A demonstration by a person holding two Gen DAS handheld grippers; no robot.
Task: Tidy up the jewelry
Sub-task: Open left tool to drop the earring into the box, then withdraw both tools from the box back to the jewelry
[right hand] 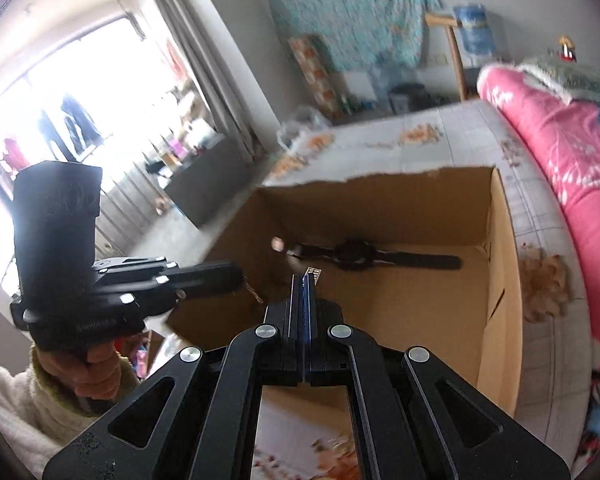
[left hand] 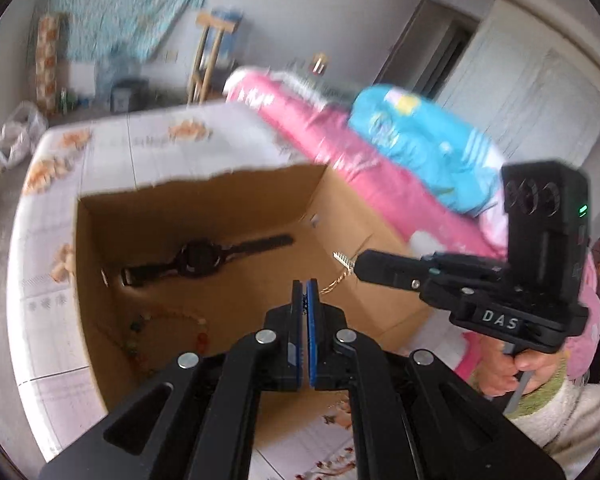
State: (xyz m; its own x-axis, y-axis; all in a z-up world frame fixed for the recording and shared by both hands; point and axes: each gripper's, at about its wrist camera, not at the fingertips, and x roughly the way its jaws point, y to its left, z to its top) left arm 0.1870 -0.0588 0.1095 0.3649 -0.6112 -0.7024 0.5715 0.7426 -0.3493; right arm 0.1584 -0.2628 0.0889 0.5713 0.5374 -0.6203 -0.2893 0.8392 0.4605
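Jewelry being sorted, a gold chain, hung clamped between the left gripper and right gripper above the cardboard box, seemingly needing lowering beside the watch.

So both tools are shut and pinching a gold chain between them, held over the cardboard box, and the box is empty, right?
One thing is off: the cardboard box is not empty. The left wrist view shows a black watch and a beaded string lying inside. The rest holds: the left tool and right tool are shut on the gold chain.
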